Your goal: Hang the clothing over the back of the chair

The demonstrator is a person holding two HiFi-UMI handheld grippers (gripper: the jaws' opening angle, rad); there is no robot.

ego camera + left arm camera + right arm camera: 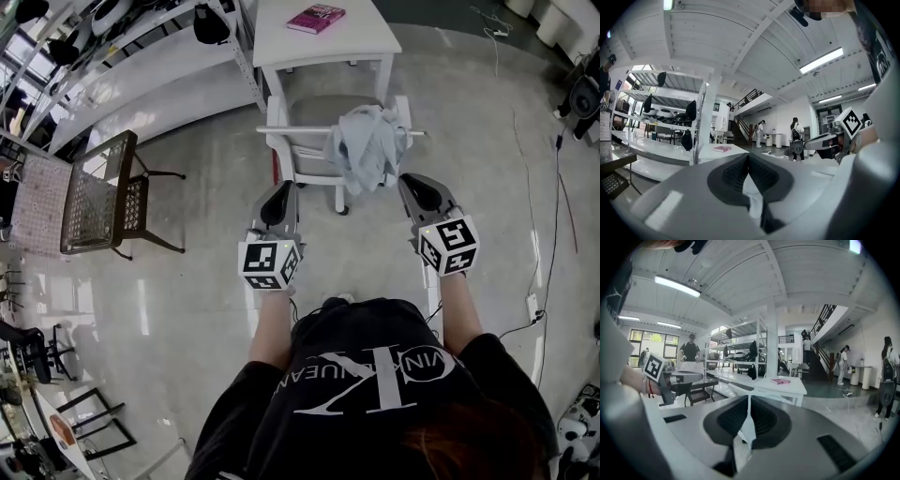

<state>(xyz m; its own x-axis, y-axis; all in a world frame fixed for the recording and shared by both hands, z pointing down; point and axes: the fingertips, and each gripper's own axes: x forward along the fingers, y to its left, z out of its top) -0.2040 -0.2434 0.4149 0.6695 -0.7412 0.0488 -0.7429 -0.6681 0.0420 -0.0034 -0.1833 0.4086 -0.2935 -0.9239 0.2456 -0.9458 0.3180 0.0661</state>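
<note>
Glossy floor (459,112); clothing (364,145) bunched on the chair (281,141) looks soft and light, so pinch a loose edge. Your left gripper (281,190) and right gripper (411,181) are closed, empty.

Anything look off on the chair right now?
The clothing is draped over the back rail of the chair, but it sits crumpled in a bunch toward the rail's right end in the head view, not spread out. Nothing else stands out.

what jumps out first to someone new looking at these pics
A pale blue-grey garment lies bunched over the back of the white chair, which stands at a white table straight ahead of the person. Nearer, the left gripper and right gripper are held shut either side of it; a pink book lies on the table.
</note>
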